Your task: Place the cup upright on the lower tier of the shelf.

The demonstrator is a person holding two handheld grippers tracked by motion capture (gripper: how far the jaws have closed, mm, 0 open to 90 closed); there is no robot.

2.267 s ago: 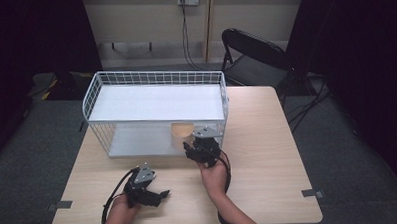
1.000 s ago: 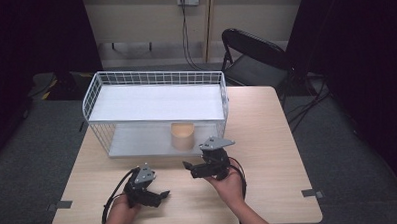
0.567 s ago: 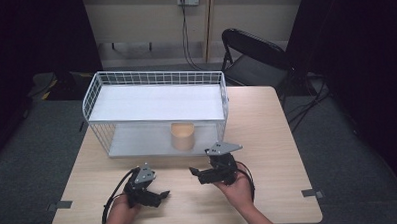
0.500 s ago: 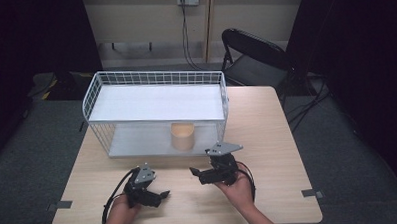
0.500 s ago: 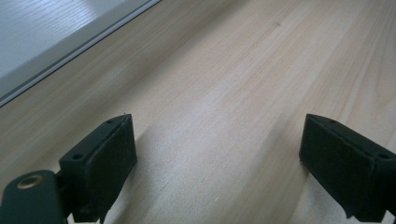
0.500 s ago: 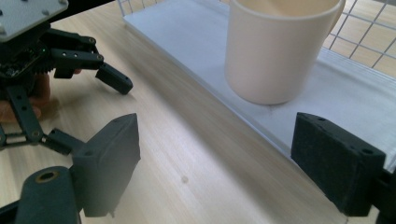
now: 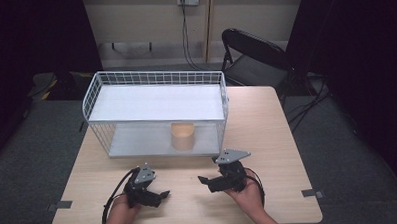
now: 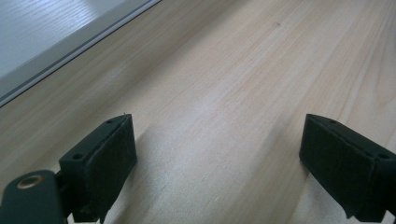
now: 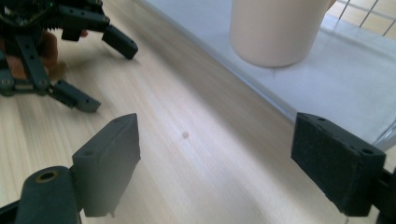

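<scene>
A tan cup (image 7: 183,136) stands upright on the white floor of a wire basket (image 7: 93,98), under its upper white shelf. In the right gripper view the cup (image 9: 275,28) is ahead and apart from the jaws. My right gripper (image 7: 206,184) is held low over the table in front of the basket, open and empty (image 9: 219,140). At the front left, my left gripper (image 7: 161,197) rests near the table, open, with bare wood between its jaws (image 8: 222,140). The right gripper view also catches the left gripper (image 9: 70,51) farther off.
The basket's white floor edge (image 8: 46,42) lies close ahead of the left gripper. A black folding chair (image 7: 254,55) stands behind the table's far right corner. The wooden table (image 7: 267,134) has bare room to the right of the basket and along the front.
My right gripper has drawn back out of the basket toward the front of the table, open, leaving the cup standing inside. The left gripper has stayed put.
</scene>
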